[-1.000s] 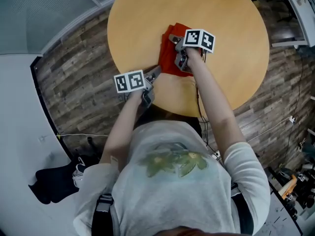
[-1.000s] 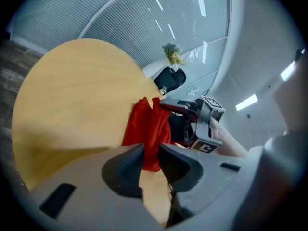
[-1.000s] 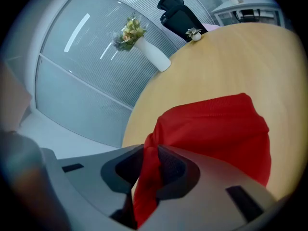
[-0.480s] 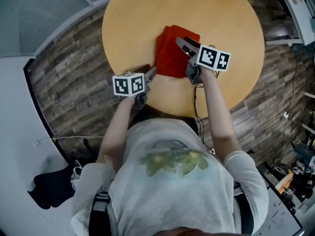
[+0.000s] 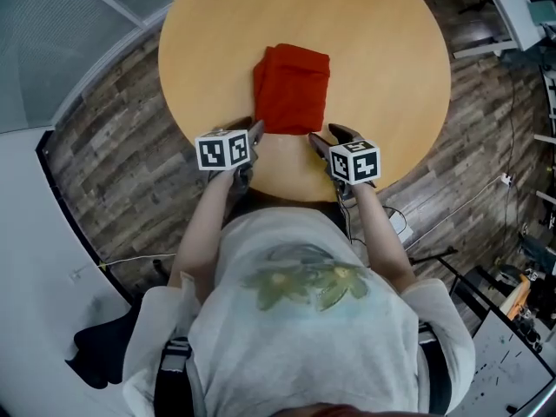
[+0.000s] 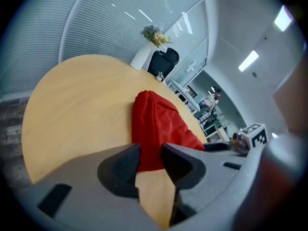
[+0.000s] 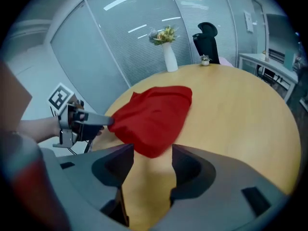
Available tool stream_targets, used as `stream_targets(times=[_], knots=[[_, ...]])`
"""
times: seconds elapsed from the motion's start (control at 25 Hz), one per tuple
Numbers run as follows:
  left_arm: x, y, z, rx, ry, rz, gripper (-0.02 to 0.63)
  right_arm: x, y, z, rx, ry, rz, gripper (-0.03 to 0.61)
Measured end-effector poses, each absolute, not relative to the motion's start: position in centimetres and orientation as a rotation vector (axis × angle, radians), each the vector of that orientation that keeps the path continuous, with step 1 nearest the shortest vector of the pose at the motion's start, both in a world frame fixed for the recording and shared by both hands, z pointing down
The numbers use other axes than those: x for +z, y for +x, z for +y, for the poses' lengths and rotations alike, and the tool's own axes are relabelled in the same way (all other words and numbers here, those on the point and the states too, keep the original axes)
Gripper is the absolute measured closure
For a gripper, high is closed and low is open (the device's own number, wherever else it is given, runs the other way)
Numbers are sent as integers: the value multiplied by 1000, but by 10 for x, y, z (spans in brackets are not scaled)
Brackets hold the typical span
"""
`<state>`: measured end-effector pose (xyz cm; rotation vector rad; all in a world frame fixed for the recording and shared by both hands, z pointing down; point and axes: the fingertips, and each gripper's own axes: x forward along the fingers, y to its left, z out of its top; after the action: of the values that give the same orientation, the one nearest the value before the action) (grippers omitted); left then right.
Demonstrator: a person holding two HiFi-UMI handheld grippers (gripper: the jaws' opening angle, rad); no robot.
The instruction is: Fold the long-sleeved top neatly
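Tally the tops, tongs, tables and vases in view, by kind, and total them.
Top: 1
Left tongs, right tongs: 2
Table: 1
Vase: 1
Total: 5

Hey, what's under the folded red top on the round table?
Only the bare wooden table shows around the folded red top, which lies flat on it. Nothing pokes out from under its edges; anything beneath or inside the folds is covered.
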<state>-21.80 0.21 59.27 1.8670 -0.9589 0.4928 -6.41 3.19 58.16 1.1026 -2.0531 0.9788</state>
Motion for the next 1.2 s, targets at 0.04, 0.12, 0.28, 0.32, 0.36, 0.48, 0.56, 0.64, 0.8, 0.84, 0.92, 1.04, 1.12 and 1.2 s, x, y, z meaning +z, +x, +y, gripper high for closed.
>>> stream_targets(times=[0.04, 0.12, 0.28, 0.32, 0.36, 0.48, 0.56, 0.64, 0.8, 0.84, 0.92, 1.04, 1.12, 1.2], knots=[[593, -218, 2, 501, 1871, -959, 488, 592, -67, 38, 988, 1113, -2031, 339], [595, -221, 1, 515, 1877, -967, 488, 606, -73, 40, 988, 1176, -2005, 339], [600, -225, 1, 538, 1867, -991, 489, 611, -78, 25, 986, 1387, -1968, 341], [601, -225, 1, 556, 1866, -1004, 489, 613, -76, 24, 1003, 1426, -1941, 344], [603, -225, 1, 583, 1871, -1020, 489, 615, -72, 25, 1020, 1456, -1909, 377], [614, -222, 1, 697, 1923, -1049, 489, 619, -58, 33, 1045, 1498, -1849, 510], [622, -220, 2, 753, 1951, -1052, 489, 623, -52, 40, 1075, 1507, -1844, 525], [627, -218, 3, 746, 1940, -1046, 489, 630, -47, 46, 1162, 1514, -1849, 528], [630, -216, 3, 692, 1923, -1016, 488, 640, -43, 50, 1274, 1507, -1880, 528], [630, -216, 3, 688, 1931, -1011, 488, 639, -44, 52, 1261, 1485, -1877, 528], [627, -217, 4, 698, 1957, -1003, 488, 636, -45, 61, 1220, 1397, -1865, 526], [612, -220, 3, 732, 2010, -1007, 488, 622, -43, 71, 1145, 1283, -1890, 439], [591, -222, -3, 708, 2052, -1035, 488, 606, -36, 67, 1123, 1308, -1929, 436], [566, -218, -11, 660, 2105, -1060, 488, 584, -32, 55, 1111, 1373, -1999, 437]])
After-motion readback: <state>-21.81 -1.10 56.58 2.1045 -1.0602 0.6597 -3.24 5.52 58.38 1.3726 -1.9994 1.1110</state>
